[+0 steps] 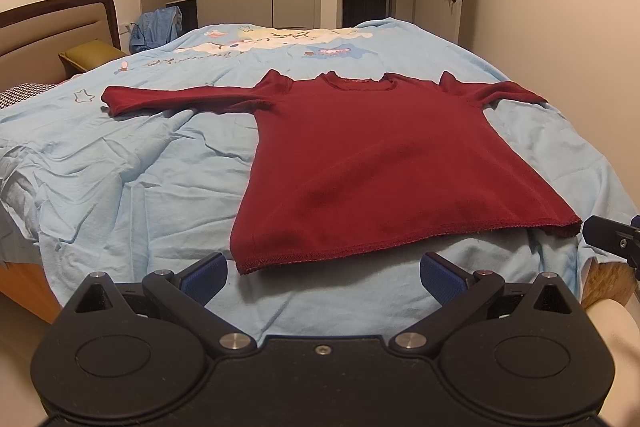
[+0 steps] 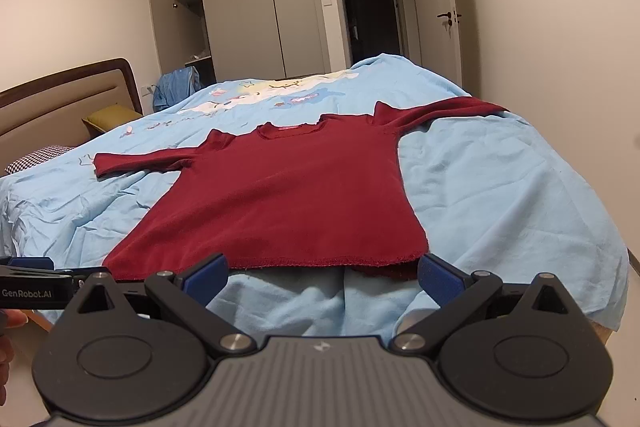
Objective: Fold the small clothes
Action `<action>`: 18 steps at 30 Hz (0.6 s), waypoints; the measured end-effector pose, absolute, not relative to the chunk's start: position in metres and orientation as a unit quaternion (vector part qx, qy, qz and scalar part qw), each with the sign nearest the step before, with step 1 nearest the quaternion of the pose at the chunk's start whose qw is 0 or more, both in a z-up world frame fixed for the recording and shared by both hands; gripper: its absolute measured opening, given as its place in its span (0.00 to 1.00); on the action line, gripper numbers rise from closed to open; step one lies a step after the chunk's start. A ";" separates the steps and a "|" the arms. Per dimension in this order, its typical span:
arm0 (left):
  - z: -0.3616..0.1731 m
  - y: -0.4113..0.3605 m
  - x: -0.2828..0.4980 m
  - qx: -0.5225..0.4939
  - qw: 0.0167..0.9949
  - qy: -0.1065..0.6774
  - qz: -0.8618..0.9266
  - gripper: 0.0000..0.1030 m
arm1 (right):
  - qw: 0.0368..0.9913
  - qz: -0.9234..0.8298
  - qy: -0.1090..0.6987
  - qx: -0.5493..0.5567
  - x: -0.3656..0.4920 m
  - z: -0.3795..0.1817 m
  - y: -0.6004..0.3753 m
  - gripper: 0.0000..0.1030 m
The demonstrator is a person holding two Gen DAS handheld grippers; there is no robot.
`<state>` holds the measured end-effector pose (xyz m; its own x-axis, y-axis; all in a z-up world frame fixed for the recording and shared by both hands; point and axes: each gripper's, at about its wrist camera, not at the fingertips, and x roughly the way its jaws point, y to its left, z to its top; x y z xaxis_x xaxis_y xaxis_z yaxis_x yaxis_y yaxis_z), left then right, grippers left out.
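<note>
Shirt (image 1: 376, 163), dark red, long-sleeved, spread flat on light blue sheet (image 1: 132, 171) of bed (image 1: 24, 283), sleeves out to both sides, collar at far end. Left tongs (image 1: 322, 277) apart, holding nothing, just short of near hem. Right tongs (image 2: 323, 277) likewise apart and empty, just before hem's right corner; wardrobe (image 2: 256, 7) against far wall.

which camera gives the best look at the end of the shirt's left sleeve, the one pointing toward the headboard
The left wrist view: the sleeve cuff of the red shirt lies nearer and larger there, its folded end distinct. The right wrist view also shows it, smaller and farther off to the side.
</note>
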<state>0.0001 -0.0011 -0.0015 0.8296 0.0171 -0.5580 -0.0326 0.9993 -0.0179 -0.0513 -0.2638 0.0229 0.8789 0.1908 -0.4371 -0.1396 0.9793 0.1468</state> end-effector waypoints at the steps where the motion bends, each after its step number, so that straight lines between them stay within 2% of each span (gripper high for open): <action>1: -0.002 -0.001 0.000 -0.013 0.956 0.292 0.013 0.99 | 0.967 0.085 0.232 0.056 -0.050 0.022 -0.263 1.00; 10: -0.009 0.001 0.026 -0.008 0.950 0.313 0.003 0.99 | 0.964 0.087 0.245 0.053 -0.034 0.018 -0.265 1.00; 18: 0.019 0.006 0.118 0.002 0.956 0.294 -0.020 0.99 | 0.966 0.099 0.228 0.074 0.041 0.041 -0.298 1.00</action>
<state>0.1176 0.0063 0.0193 0.8261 -0.0360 -0.5623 0.0387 0.9992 -0.0072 0.0412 -0.2978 0.0415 0.8770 0.2241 -0.4251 -0.1567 0.9696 0.1878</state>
